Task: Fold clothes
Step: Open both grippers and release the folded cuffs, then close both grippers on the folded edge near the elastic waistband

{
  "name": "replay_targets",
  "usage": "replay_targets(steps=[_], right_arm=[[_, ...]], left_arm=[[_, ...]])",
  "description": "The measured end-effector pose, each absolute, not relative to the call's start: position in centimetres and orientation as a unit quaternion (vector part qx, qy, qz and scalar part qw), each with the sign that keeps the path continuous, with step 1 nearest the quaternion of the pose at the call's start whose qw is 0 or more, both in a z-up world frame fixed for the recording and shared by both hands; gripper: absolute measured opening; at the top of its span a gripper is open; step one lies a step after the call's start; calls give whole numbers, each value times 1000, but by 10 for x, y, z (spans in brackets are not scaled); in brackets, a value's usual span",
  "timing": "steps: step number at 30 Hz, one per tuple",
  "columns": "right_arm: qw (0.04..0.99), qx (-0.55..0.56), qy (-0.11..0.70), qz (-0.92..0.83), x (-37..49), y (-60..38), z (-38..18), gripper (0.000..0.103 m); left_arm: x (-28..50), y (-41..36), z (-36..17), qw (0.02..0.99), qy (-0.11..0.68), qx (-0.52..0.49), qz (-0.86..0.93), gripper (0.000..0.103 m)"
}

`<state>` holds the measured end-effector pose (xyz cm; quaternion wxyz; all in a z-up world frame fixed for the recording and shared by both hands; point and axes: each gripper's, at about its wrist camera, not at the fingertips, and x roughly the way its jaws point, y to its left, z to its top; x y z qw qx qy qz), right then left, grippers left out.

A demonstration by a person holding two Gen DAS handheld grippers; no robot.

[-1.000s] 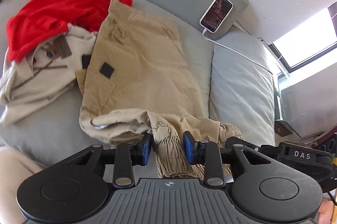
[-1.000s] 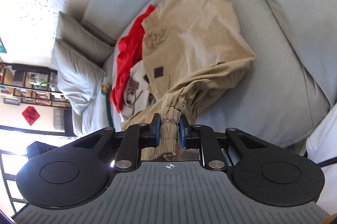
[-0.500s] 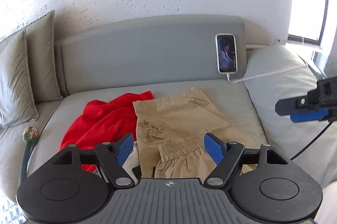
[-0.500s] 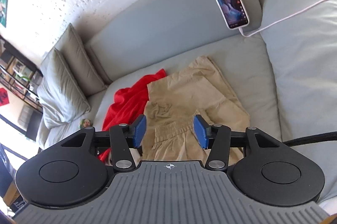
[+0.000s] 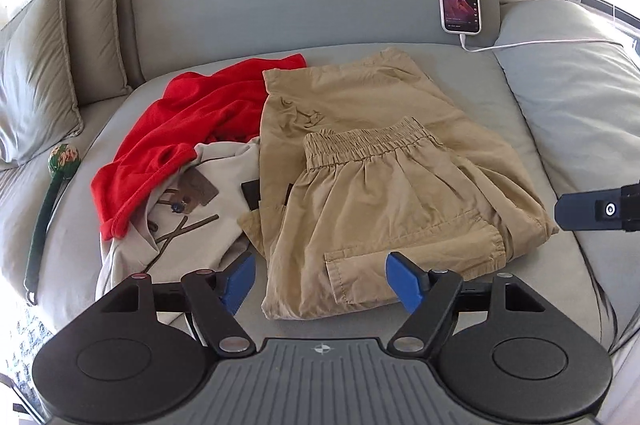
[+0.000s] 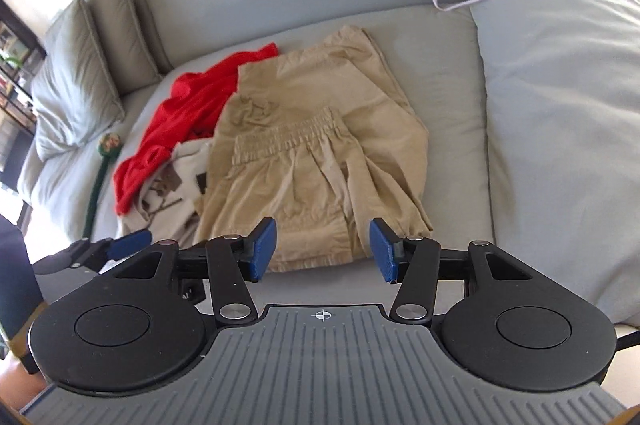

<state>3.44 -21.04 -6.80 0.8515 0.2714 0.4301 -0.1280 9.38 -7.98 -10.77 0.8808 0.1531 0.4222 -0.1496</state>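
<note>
Both claws — left gripper (image 5: 320,279) and right gripper (image 6: 322,249) — are hanging open and empty, having just been opening; the trousers (image 5: 384,201) are lying folded, waistband on top.

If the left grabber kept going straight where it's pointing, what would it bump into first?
Most likely the folded tan pants. The left gripper stands open with the near edge of the pants right ahead between its blue pads, though how far off is hard to judge.

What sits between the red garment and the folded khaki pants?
A crumpled beige garment with dark patches and cords, its top tucked under the red garment and its right edge against the khaki pants. Clearest in the left wrist view.
</note>
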Motion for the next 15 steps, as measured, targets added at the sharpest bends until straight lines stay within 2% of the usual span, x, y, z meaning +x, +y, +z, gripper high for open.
replay_targets(steps=[8, 12, 13, 14, 15], right_arm=[[855, 235, 441, -137, 37, -209, -101, 54], [861, 225, 441, -119, 36, -207, -103, 54], [861, 222, 442, -118, 36, -207, -103, 54], [862, 221, 441, -118, 34, -209, -104, 54], [862, 222, 440, -121, 32, -212, -105, 52]], left_arm=[[79, -67, -119, 894, 389, 147, -165, 74], [78, -44, -125, 891, 407, 119, -163, 74], [80, -36, -127, 890, 414, 109, -159, 71], [83, -29, -130, 888, 422, 100, -155, 61], [88, -21, -133, 885, 431, 91, -152, 40]])
